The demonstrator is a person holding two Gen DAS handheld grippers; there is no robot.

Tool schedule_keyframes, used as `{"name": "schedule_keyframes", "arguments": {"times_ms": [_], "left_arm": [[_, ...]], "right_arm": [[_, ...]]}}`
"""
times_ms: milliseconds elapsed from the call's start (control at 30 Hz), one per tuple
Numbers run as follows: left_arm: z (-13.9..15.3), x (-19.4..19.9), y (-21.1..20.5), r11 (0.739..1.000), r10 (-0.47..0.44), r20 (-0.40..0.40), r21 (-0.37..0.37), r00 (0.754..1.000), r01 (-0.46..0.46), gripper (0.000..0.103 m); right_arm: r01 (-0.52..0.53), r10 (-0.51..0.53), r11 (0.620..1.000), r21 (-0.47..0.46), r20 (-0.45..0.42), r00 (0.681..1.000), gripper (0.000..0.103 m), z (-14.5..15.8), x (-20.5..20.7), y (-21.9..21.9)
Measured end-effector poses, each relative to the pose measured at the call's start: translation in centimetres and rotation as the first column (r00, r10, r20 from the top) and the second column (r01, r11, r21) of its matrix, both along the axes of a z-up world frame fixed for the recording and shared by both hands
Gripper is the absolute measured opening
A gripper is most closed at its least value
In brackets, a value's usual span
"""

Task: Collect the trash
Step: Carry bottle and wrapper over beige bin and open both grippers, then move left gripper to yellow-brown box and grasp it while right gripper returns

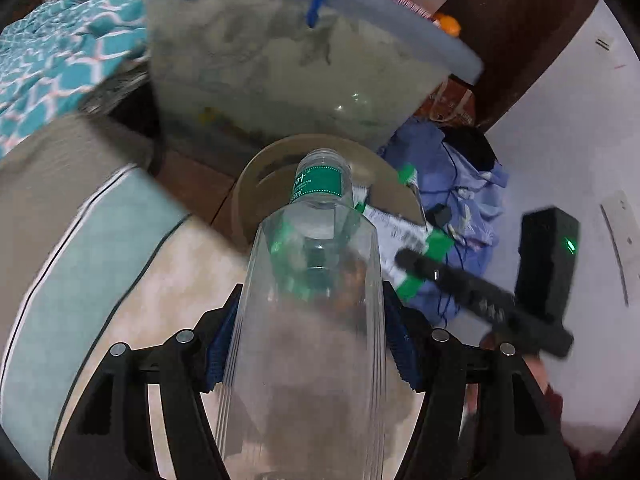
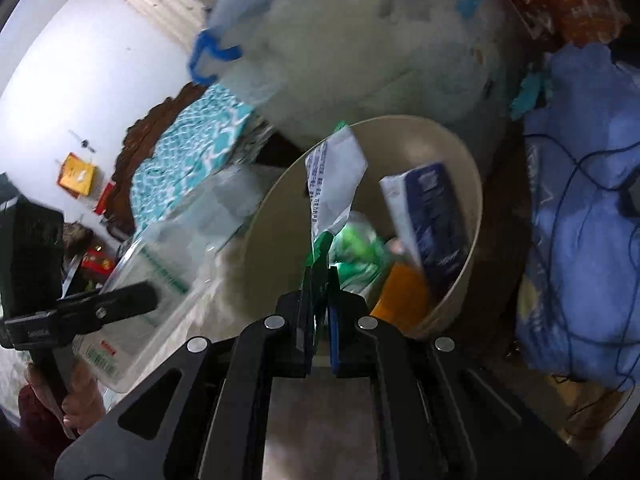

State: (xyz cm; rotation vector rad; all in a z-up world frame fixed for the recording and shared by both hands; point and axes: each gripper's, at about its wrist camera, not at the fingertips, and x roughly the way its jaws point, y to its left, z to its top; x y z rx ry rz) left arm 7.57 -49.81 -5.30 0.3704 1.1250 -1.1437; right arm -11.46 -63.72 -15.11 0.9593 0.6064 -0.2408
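A clear plastic bottle [image 1: 312, 360] with a green label sits between the blue pads of my left gripper [image 1: 310, 320], which is shut on it; its neck points at a beige round bin [image 1: 256, 168]. My right gripper [image 2: 320, 280] is shut on a white and green wrapper [image 2: 332, 172] that hangs just over the bin's rim [image 2: 476, 200]. Inside the bin lie a blue and white box [image 2: 432, 216], a green wrapper [image 2: 360, 252] and something orange [image 2: 404, 296]. Each view shows the other gripper [image 1: 404, 258] [image 2: 148, 294] beside the bin, and the blurred bottle [image 2: 180, 240].
A large translucent tub [image 1: 280, 60] with a blue handle stands right behind the bin. A teal patterned cloth [image 1: 60, 60] lies on the left, a blue cloth with cables [image 1: 460, 168] on the right, below a dark wooden post [image 1: 520, 40]. A pale cushion [image 1: 80, 240] is near left.
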Motion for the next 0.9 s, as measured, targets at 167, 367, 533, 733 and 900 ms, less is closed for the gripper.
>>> {"name": "schedule_keyframes", "arguments": {"times_ms": [167,367,533,733,900], "left_arm": [[-2.0,0.2,-3.7,0.998,0.057,0.013,0.035,0.998,-0.057,0.083],[1.0,0.9,0.4,0.996,0.086,0.028,-0.037,0.996,-0.084,0.084],[3.7,2.4,7.2,0.984,0.16,0.027,-0.087,0.987,-0.157,0.084],[5.4,7.5,19.8,0.928,0.364,0.022,-0.097,0.931,-0.36,0.084],[5.1,14.8,31.3,0.762,0.643,-0.037,-0.069,0.765,-0.644,0.084]], "right_arm": [[0.022,-0.024,0.998,0.06,0.041,0.999,0.073,-0.6,0.8,-1.1],[0.157,-0.154,0.987,-0.045,0.054,0.987,0.083,1.3,-1.6,-0.6],[0.228,-0.217,0.97,-0.088,0.117,0.969,0.082,3.4,-3.5,1.5],[0.214,-0.184,0.967,-0.14,0.197,0.963,0.082,5.9,-3.7,5.5],[0.085,-0.034,0.973,-0.215,0.23,0.973,0.082,7.8,-1.0,11.4]]}}
